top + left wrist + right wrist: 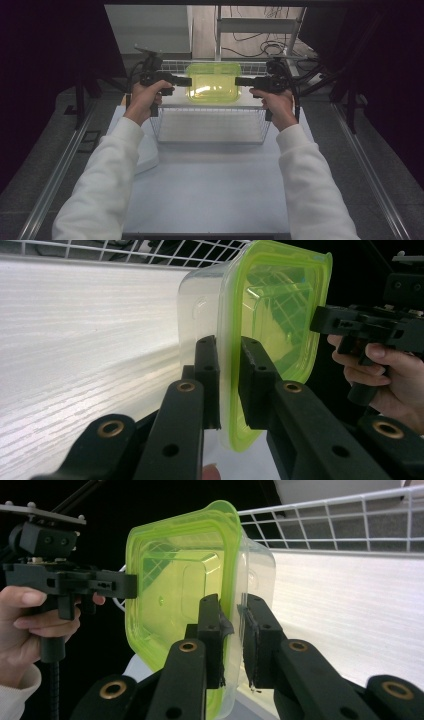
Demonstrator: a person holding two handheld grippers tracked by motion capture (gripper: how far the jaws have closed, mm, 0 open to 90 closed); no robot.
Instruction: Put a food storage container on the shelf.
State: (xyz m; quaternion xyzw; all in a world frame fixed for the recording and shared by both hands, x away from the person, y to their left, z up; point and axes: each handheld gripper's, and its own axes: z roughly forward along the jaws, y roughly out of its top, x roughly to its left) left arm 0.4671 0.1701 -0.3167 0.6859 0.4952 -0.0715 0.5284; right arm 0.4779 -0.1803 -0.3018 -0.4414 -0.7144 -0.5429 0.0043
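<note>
We hold the clear plastic container with a green lid (213, 82) over the white wire rack (210, 134), left gripper (182, 80) and right gripper (242, 80) each clamped on its rim; next, we judge, a level lowering together.

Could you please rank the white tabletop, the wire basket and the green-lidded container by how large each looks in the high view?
1. white tabletop, plainly the largest.
2. wire basket, about half the table's width.
3. green-lidded container, smallest, held at its rim by the left gripper and right gripper.
</note>
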